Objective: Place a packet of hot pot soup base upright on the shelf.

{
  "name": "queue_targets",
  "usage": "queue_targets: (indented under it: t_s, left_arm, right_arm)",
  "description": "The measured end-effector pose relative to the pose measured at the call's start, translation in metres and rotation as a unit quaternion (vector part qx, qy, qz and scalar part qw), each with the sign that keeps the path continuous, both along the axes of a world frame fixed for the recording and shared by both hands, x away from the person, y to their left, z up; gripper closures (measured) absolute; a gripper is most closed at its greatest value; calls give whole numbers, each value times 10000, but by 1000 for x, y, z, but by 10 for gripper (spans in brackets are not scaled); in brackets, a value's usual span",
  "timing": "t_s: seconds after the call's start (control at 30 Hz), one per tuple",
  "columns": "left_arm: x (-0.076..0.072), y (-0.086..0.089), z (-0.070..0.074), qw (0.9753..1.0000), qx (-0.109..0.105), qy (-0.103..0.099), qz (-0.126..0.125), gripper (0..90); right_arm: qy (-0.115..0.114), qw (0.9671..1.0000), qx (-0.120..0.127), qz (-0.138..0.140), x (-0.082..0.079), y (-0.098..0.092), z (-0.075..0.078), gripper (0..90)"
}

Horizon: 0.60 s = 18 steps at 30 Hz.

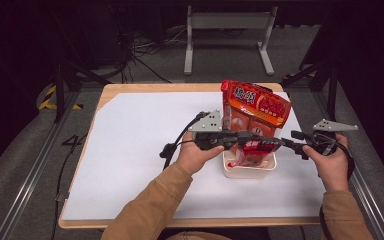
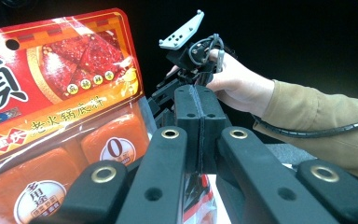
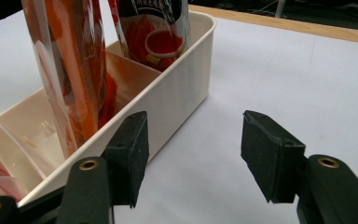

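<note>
The left gripper [image 1: 240, 138], jaws pressed together and apparently pinching a small red sachet [image 1: 255, 147], steadies it over the white bin [image 1: 250, 170] near the table's [image 1: 130, 150] right edge beside the tall orange packet [image 1: 255, 107], while the right gripper [image 3: 193, 154] waits slack-jawed alongside.

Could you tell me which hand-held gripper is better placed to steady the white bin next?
The right hand-held gripper: its jaws are open beside the white bin's wall. The left hand-held gripper has its jaws shut, up by the red packet.
</note>
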<state>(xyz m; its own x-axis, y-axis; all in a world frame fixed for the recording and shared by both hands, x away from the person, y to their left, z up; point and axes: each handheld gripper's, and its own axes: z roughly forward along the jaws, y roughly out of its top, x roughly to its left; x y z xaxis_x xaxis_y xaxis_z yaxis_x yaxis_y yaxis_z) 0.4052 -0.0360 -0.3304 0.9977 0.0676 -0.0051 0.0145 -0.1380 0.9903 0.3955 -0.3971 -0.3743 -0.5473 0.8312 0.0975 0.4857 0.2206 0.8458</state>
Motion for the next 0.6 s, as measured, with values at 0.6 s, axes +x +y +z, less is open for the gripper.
queue_targets:
  t_s: [0.6]
  left_arm:
    - [8, 3, -22, 9995, 179, 231, 122, 900]
  right_arm:
    - [-1, 10000, 7, 9, -1, 0, 1, 415]
